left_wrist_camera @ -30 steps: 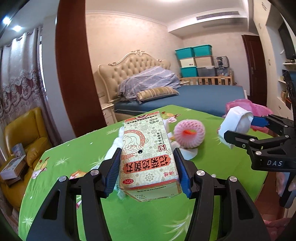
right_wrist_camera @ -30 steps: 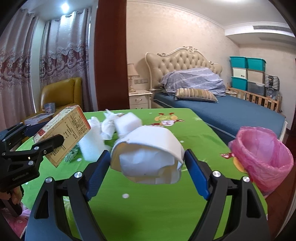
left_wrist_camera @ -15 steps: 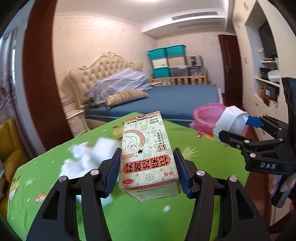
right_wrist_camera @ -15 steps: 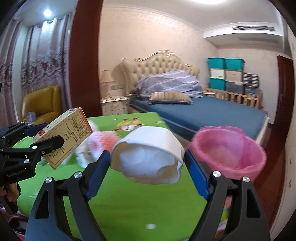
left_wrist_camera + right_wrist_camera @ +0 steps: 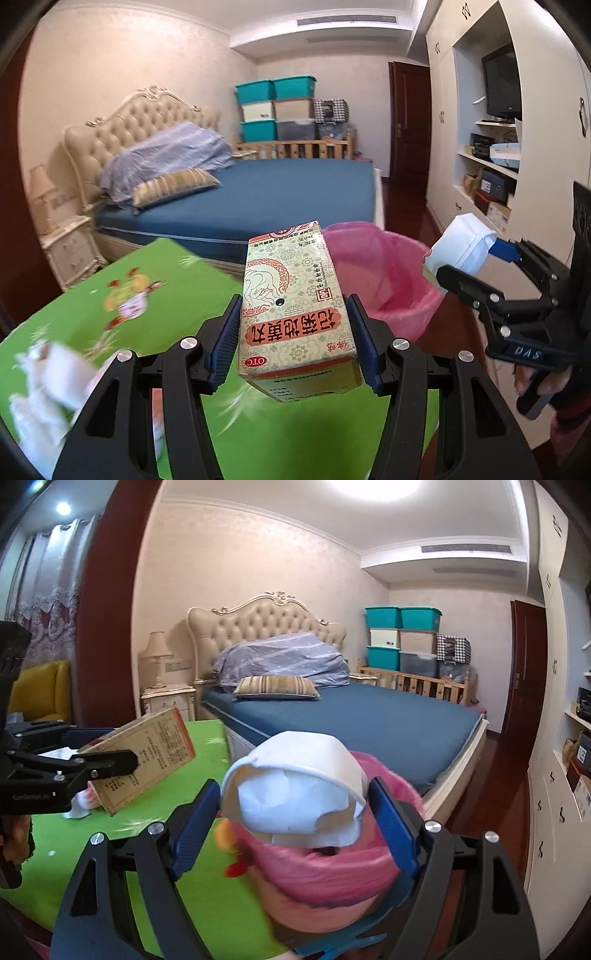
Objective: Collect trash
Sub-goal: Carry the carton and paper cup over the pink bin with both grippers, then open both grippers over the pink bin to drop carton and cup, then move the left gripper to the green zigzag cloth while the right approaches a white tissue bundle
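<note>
My left gripper (image 5: pixel 293 339) is shut on a patterned cardboard medicine box (image 5: pixel 293 306), held above the green tablecloth (image 5: pixel 122 317) near its right edge. The same box (image 5: pixel 147 753) shows at the left of the right wrist view. My right gripper (image 5: pixel 295 805) is shut on a crushed white paper cup (image 5: pixel 295 794), which hangs over the rim of a bin lined with a pink bag (image 5: pixel 325 871). In the left wrist view that cup (image 5: pixel 458 247) sits just right of the pink bin (image 5: pixel 376 273), beyond the table's edge.
Crumpled white tissues (image 5: pixel 48 384) lie blurred on the table at lower left. A blue bed (image 5: pixel 258 195) stands behind the bin. White shelves and cupboards (image 5: pixel 495 158) line the right wall, with dark wooden floor (image 5: pixel 491 801) between them and the bed.
Both grippers have swung right with their loads, from over the tissues and foam-netted fruit to the table's right edge. The pink bin now sits right beneath the cup.
</note>
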The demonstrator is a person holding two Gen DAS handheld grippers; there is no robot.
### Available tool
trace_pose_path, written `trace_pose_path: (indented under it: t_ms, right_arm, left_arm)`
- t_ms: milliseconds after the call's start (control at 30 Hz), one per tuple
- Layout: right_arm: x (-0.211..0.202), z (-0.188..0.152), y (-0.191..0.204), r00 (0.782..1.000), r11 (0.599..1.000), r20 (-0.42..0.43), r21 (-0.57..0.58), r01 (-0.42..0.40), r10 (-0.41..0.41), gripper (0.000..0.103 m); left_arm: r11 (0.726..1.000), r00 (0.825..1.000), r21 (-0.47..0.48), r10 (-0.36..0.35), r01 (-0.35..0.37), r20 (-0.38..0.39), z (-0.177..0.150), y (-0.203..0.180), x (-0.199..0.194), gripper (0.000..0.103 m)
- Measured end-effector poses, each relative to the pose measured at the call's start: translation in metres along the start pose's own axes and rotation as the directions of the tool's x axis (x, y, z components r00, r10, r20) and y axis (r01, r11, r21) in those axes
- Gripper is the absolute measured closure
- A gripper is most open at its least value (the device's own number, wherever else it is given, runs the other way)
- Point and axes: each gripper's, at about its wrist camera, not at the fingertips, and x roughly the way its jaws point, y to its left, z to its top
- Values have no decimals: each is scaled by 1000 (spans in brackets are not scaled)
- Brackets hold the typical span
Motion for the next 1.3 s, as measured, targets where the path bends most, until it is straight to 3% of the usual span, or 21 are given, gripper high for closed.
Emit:
trace_pose_path:
  t_ms: [200, 467, 500, 633, 667, 933, 1133, 1300]
  right_arm:
    - [21, 4, -41, 1000, 998, -2, 51, 20, -20, 23]
    - [44, 3, -60, 1000, 998, -18, 65, 12, -11, 21]
    - [48, 3, -63, 1000, 998, -19, 69, 4, -3, 21]
    - [63, 8, -76, 999, 996, -31, 92, 15, -12, 13]
    - [64, 10, -78, 999, 995, -31, 97, 19, -16, 11]
    - [32, 17, -59, 1000, 994, -9, 106, -9, 10, 10]
    - [4, 17, -8, 996, 994, 2, 67, -91, 91, 5]
    - [10, 1, 51, 986, 988, -56, 26, -155, 156, 5]
  left_arm:
    - [999, 999, 22, -44, 44, -32, 23, -24, 53, 51]
    - [996, 995, 13, -90, 90, -50, 38, -40, 99, 50]
    - [995, 994, 16, -97, 98, -51, 41, -41, 103, 48]
    - [999, 998, 5, -52, 52, -19, 41, -29, 102, 21]
    - [999, 999, 4, -41, 41, -15, 40, -26, 100, 19]
    - [997, 997, 16, 75, -75, 10, 7, 7, 44, 13]
    - [991, 991, 8, 130, -130, 43, -31, 31, -28, 10]
    - [974, 972, 22, 222, -224, 70, -66, 61, -94, 6]
